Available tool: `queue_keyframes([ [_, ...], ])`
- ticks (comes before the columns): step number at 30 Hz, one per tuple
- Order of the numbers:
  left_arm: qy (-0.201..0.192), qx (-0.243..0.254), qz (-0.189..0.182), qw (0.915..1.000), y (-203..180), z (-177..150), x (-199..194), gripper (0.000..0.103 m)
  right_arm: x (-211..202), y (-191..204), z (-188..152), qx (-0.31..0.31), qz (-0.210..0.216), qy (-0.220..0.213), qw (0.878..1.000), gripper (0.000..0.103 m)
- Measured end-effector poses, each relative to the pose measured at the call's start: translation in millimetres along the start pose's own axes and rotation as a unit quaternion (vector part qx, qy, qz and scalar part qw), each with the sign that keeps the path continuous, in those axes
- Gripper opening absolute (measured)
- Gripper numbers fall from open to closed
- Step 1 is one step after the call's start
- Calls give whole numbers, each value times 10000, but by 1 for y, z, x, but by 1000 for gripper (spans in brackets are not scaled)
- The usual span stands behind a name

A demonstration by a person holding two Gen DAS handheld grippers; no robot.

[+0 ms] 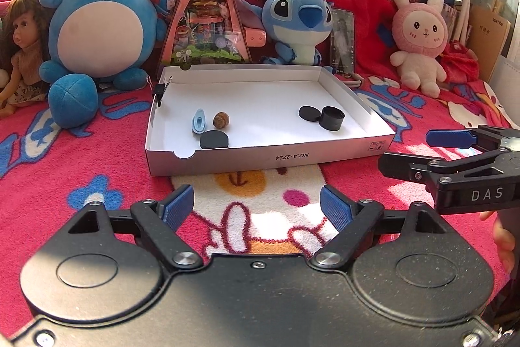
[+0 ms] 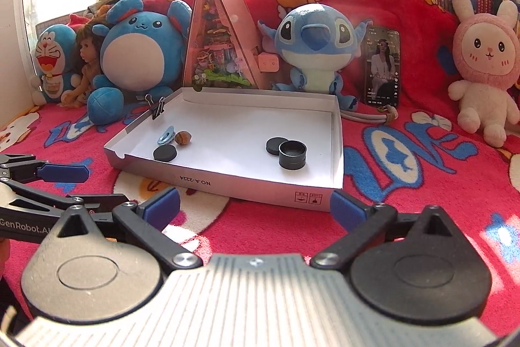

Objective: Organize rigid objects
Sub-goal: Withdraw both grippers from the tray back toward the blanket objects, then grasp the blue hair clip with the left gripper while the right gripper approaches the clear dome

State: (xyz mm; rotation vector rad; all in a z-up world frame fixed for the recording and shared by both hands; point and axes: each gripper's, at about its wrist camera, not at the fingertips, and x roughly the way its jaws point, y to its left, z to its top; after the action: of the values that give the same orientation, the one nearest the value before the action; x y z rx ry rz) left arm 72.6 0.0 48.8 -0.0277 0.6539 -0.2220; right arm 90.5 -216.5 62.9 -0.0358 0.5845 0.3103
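A shallow white cardboard box (image 1: 354, 95) (image 2: 227, 181) lies on the red blanket. Inside on its left are a light blue clip (image 1: 199, 120) (image 2: 166, 135), a brown walnut-like ball (image 1: 221, 120) (image 2: 182, 138) and a black disc (image 1: 214, 140) (image 2: 165, 152). On its right are a second black disc (image 1: 308, 113) (image 2: 275, 145) and an open black round container (image 1: 331, 118) (image 2: 292, 154). My left gripper (image 1: 258, 206) is open and empty in front of the box. My right gripper (image 2: 255, 207) is open and empty, also in front of the box, and shows at the right of the left wrist view (image 1: 455, 148).
Plush toys line the back: a blue mouse (image 1: 104, 34), a Stitch (image 1: 297, 21), a pink rabbit (image 1: 419, 41) and a doll (image 1: 22, 44). A triangular toy case (image 1: 208, 12) and a phone (image 2: 383, 65) stand behind the box. A binder clip (image 1: 161, 88) grips the box's left wall.
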Motion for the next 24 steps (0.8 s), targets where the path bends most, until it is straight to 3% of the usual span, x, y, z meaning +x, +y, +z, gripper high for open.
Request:
queue_keyframes([
  [24,91,-49,-86,9999,-13,-42,-17,85,-22,11,-49,-109,91,-154,9998,103],
])
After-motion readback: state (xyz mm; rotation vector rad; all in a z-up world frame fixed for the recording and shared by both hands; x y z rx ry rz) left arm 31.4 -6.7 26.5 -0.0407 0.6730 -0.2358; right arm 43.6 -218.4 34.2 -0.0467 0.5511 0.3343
